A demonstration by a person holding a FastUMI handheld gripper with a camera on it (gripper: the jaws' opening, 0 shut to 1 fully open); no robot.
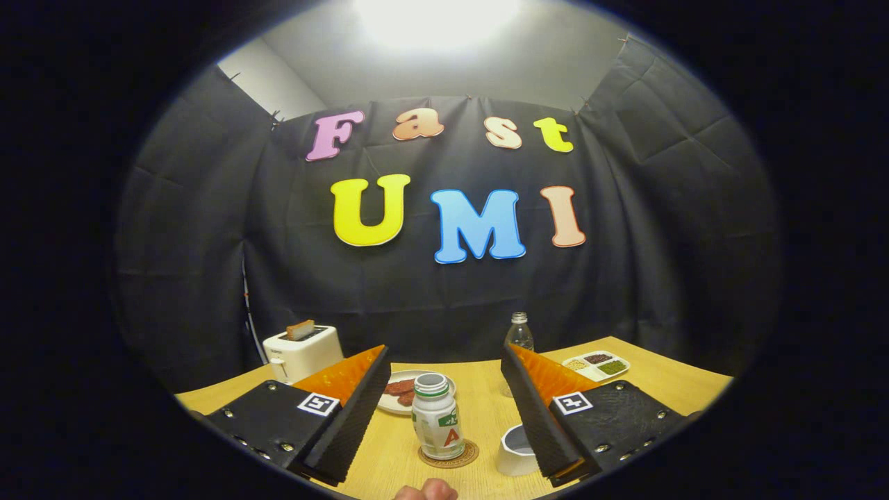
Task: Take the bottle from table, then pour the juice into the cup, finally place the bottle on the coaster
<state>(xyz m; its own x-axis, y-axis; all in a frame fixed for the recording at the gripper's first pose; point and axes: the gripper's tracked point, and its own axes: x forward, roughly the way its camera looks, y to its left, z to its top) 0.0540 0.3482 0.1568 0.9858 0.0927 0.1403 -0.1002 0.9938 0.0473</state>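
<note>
A small white bottle with a green band and no cap stands upright on a round brown coaster on the wooden table. A white cup sits just right of the coaster, partly behind the right finger. My gripper is open, its two fingers spread wide on either side of the bottle without touching it; the bottle stands between them.
Beyond the bottle lies a plate of reddish food. A white toaster with a slice of toast stands at the back left, a clear plastic bottle at the back, and a divided tray at the back right. A hand's fingertips show in front of the coaster.
</note>
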